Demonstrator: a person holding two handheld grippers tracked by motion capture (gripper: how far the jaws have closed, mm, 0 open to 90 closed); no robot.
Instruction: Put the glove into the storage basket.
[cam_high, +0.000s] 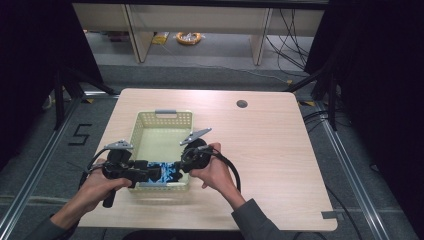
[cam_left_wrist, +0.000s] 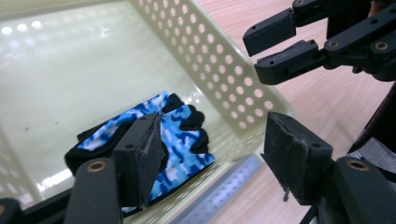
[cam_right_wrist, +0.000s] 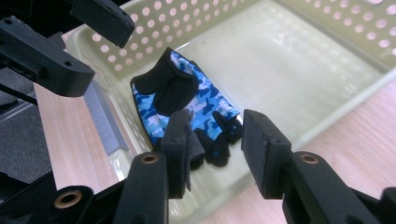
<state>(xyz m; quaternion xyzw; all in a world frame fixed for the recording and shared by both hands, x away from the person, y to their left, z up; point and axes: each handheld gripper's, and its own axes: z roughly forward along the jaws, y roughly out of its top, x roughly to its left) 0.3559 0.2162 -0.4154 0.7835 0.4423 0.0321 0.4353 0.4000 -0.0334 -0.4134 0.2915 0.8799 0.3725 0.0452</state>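
We've got a blue camo glove (cam_left_wrist: 154, 135) lying flat on the floor of the pale perforated basket (cam_high: 186, 119), at its near end, close to the wall nearest us. The basket sits mid-table (cam_high: 270, 150), w/ a grey handle tab on its far rim and another on the near rim.

Why so: the glove looks parked in the basket's near end so both tools can get at it from our side w/o stretching over the walls. We bring both grippers in low over the near rim, one from each side, so they face each other across the glove.

Left gripper (cam_left_wrist: 212, 158): jaws spread wide, nothing between them; they hang above the glove and the near wall, not touching either as far as we can tell.

Right gripper (cam_right_wrist: 217, 140): jaws moderately open, empty; tips sit just above the glove's black finger ends, contact not clear.

Neither holds the glove; we judge it's either about to be picked up or just dropped in.
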